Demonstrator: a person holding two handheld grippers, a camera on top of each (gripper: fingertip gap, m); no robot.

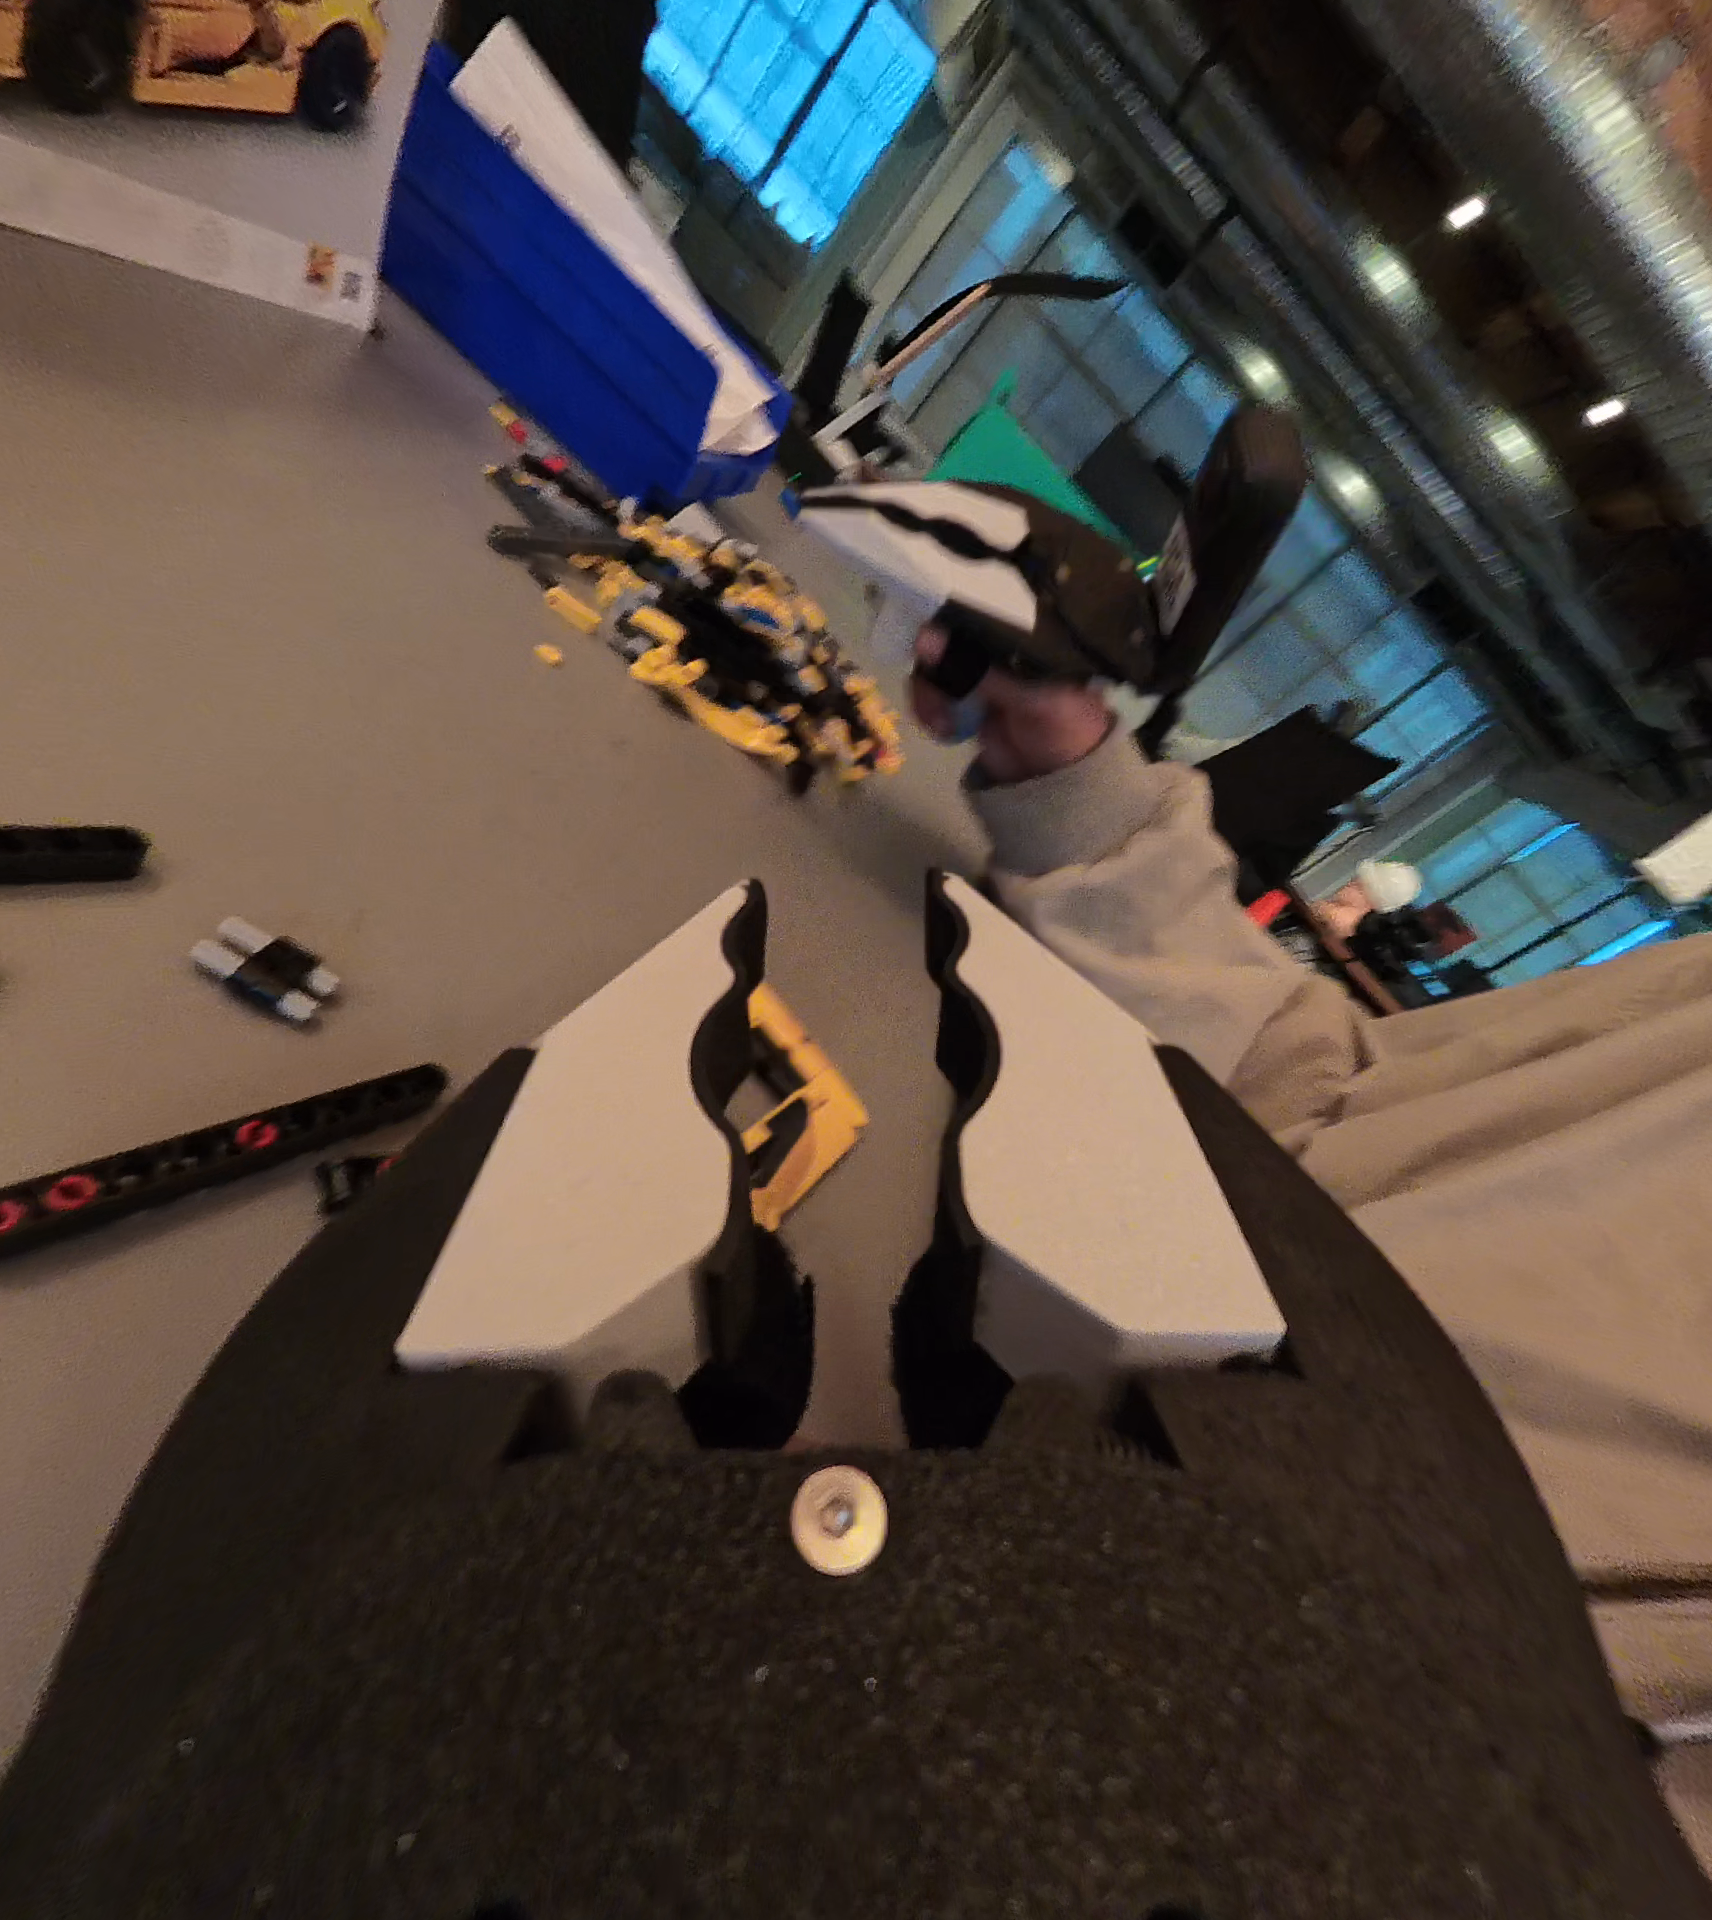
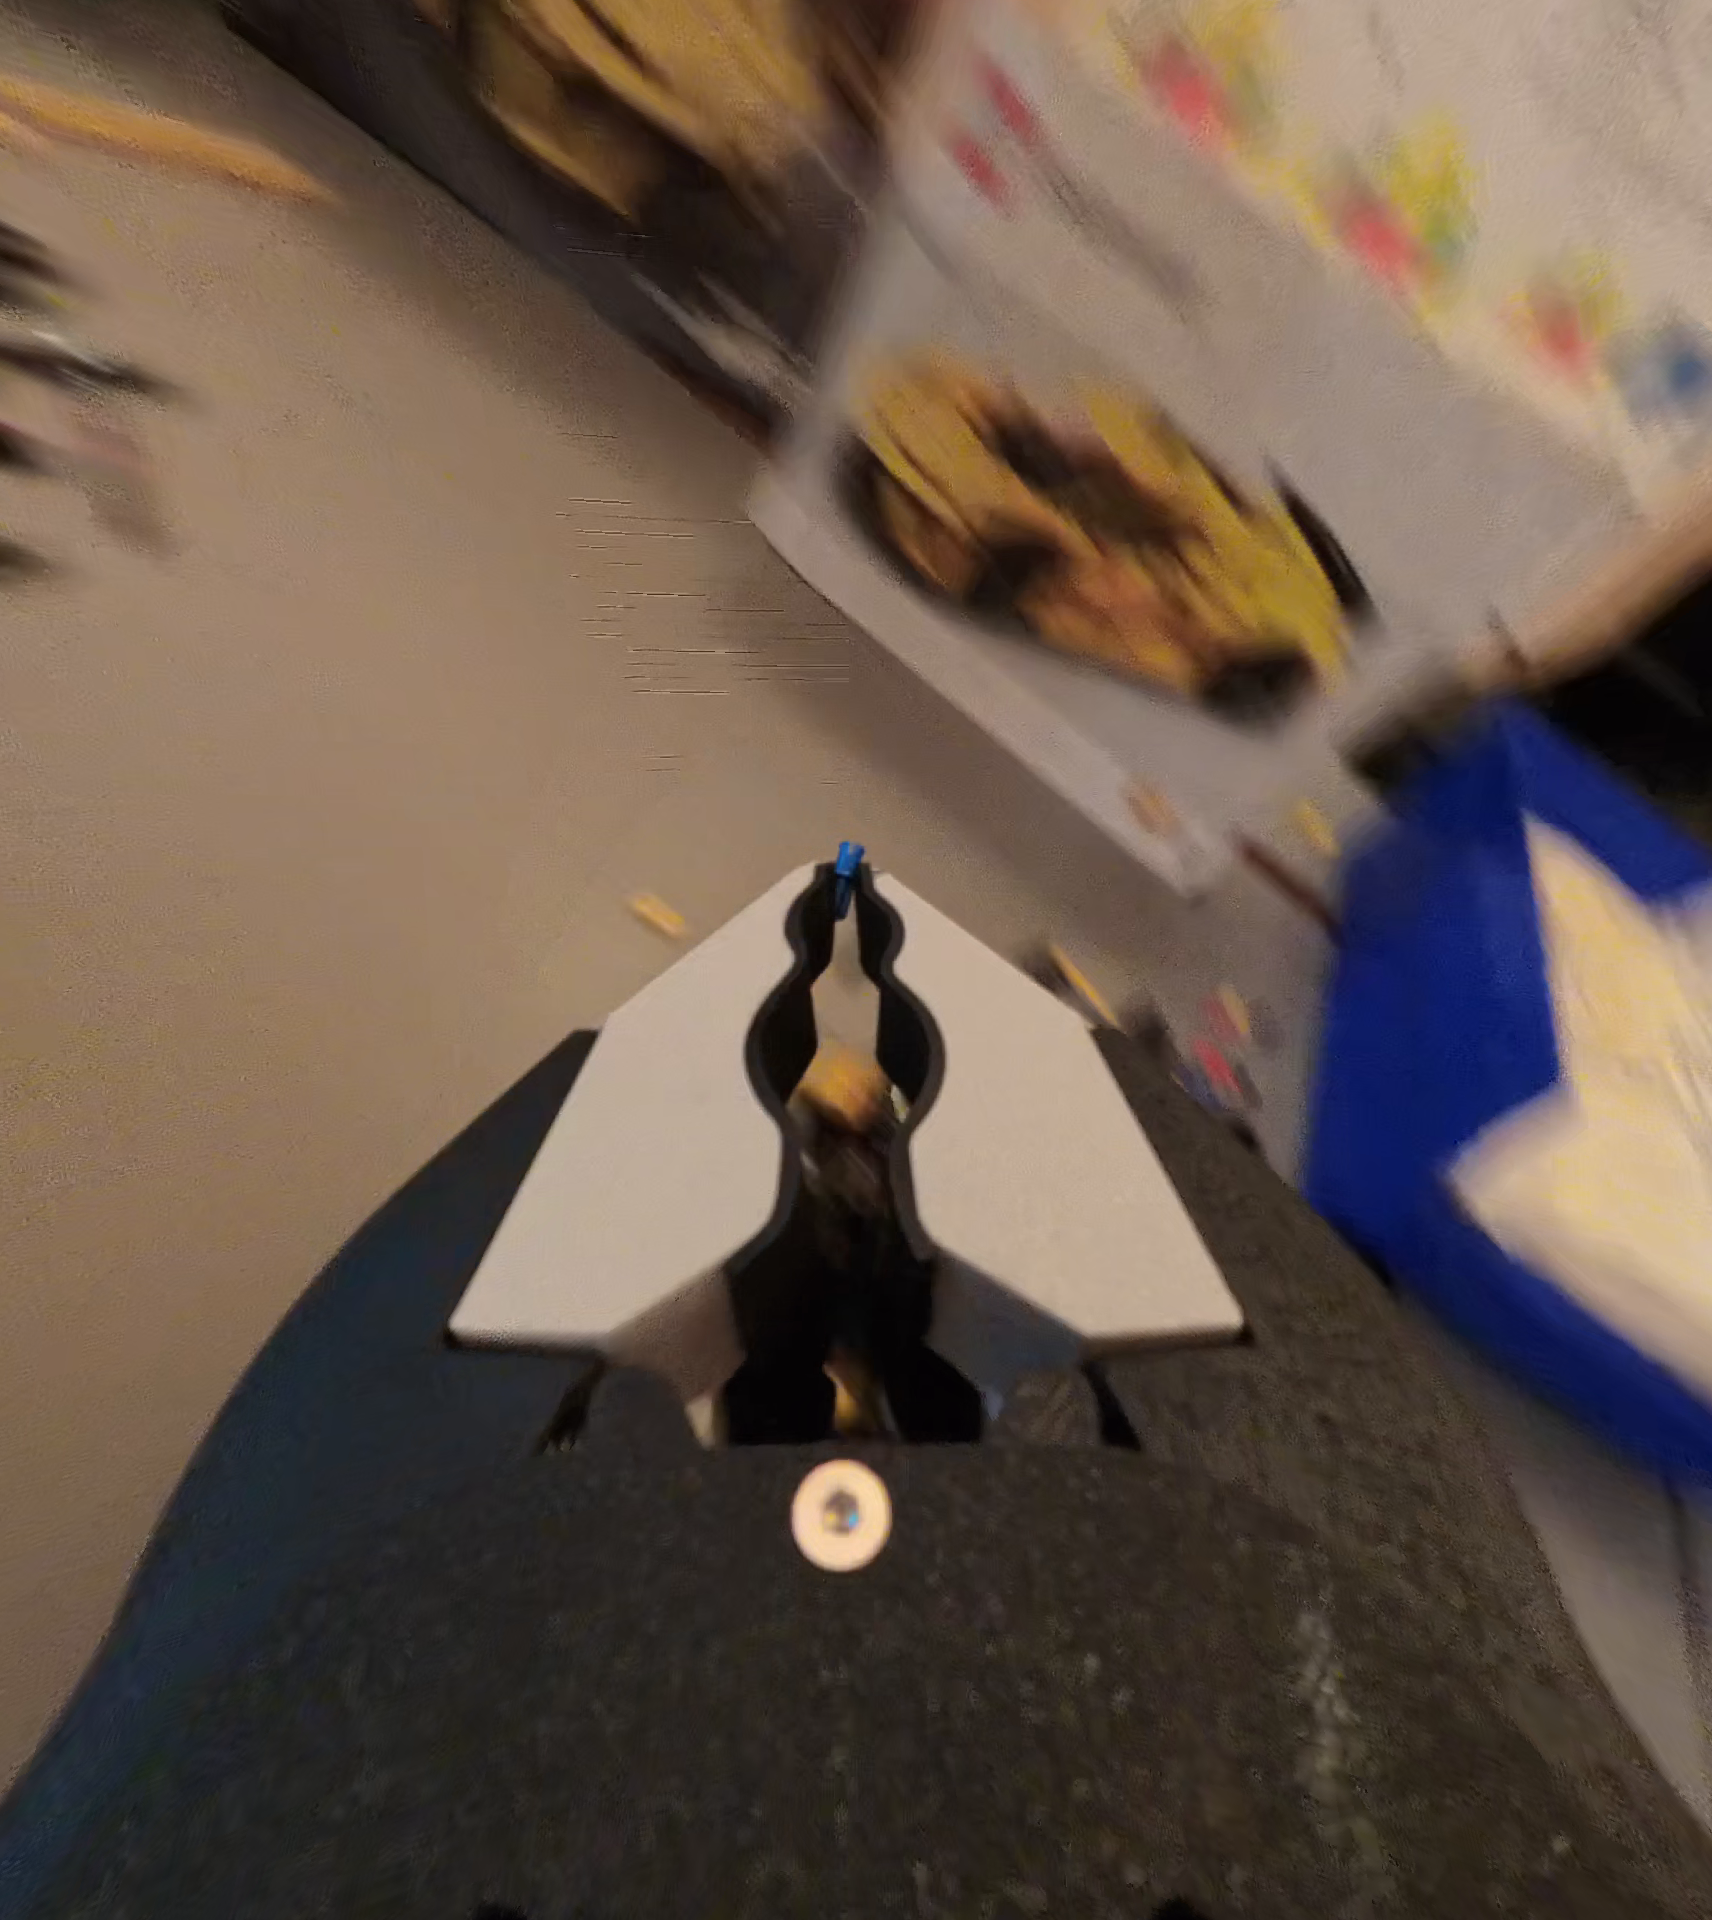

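Observation:
My left gripper (image 1: 844, 894) is open and empty, hovering over the grey table. A yellow angled toy part (image 1: 800, 1101) lies on the table below, seen between its fingers. My right gripper (image 2: 847, 873) is shut on a small blue peg (image 2: 847, 862) pinched at its fingertips; its view is motion-blurred. The right gripper also shows far off in the left wrist view (image 1: 821, 499), held by a hand in a beige sleeve (image 1: 1143, 894), above a pile of yellow and black toy pieces (image 1: 727, 644).
Black beams with red pins (image 1: 187, 1153) (image 1: 21, 852) and a small black and grey connector (image 1: 265, 966) lie at left. A blue bin (image 1: 551, 291) with white sheets stands behind the pile, also in the right wrist view (image 2: 1434, 1039). A picture box (image 2: 1070, 561) lies beyond. Tip to tip, the grippers are about 25 cm apart.

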